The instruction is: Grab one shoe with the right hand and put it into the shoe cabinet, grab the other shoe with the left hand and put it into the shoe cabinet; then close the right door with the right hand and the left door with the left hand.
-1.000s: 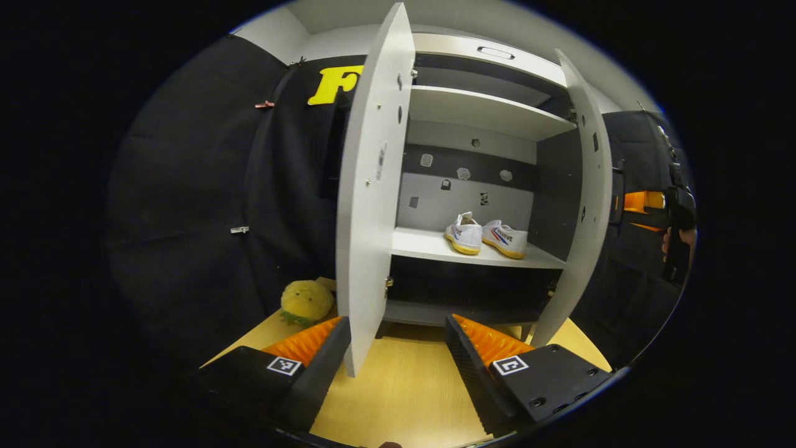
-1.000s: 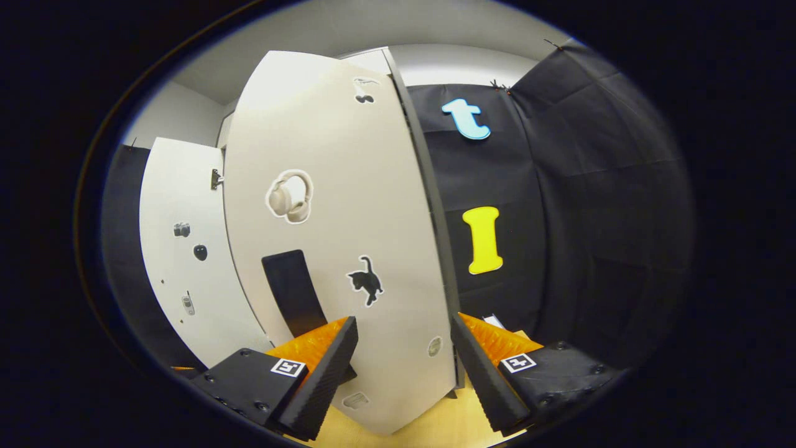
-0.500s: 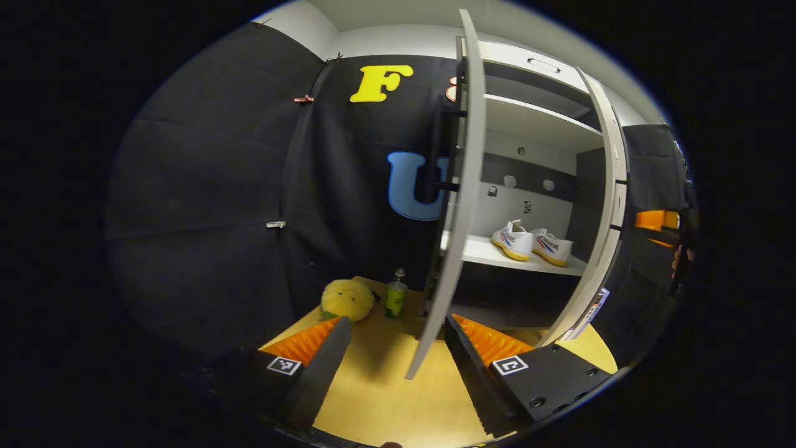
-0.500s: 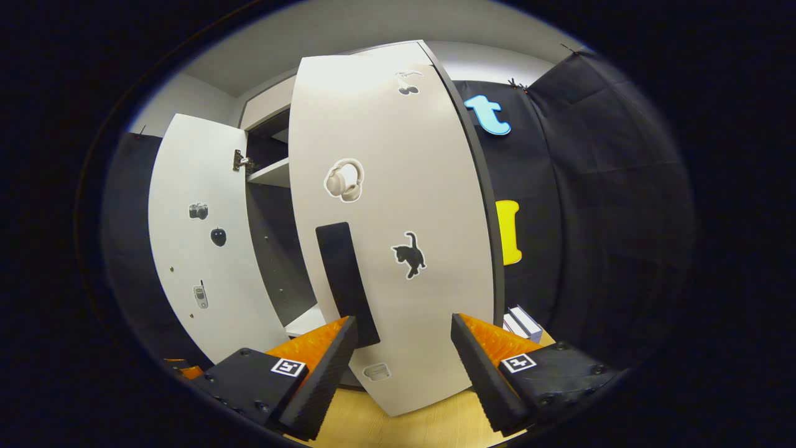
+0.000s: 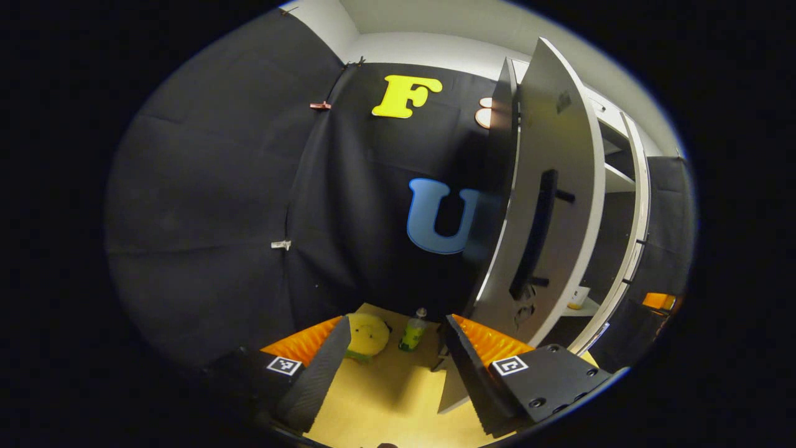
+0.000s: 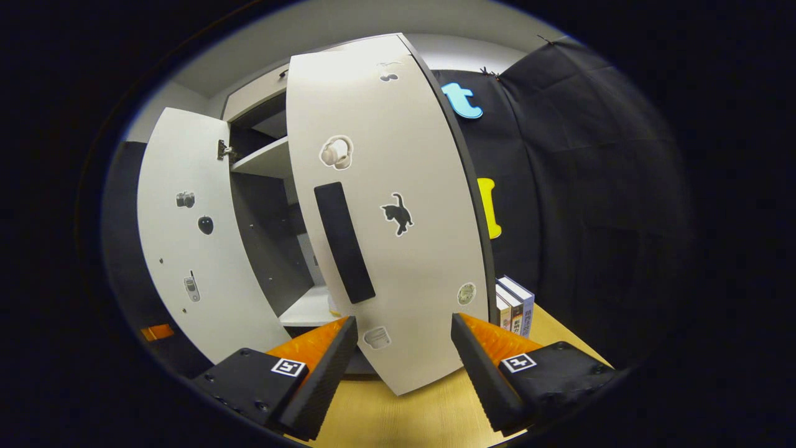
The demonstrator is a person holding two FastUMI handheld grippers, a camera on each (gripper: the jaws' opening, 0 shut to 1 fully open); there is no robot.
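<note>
A wooden table (image 5: pixel 398 398) carries a yellow plush toy (image 5: pixel 367 335) and green bottle (image 5: pixel 411 333) ahead of the left tongs; books (image 6: pixel 513 306) stand beyond the right tongs.

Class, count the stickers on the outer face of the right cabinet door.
5: cherries at top, headphones, cat, round one, cup lowest. None seem hidden.

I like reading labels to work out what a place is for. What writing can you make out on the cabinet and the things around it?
No words on these can be read.
Right door: cat sticker and headphones sticker, pictures without words.
Left door: its small stickers are too blurred to read.
Books: spine print too small.
Bottle: label too small and blurred.
Square tag: a coded pattern, no words.
</note>
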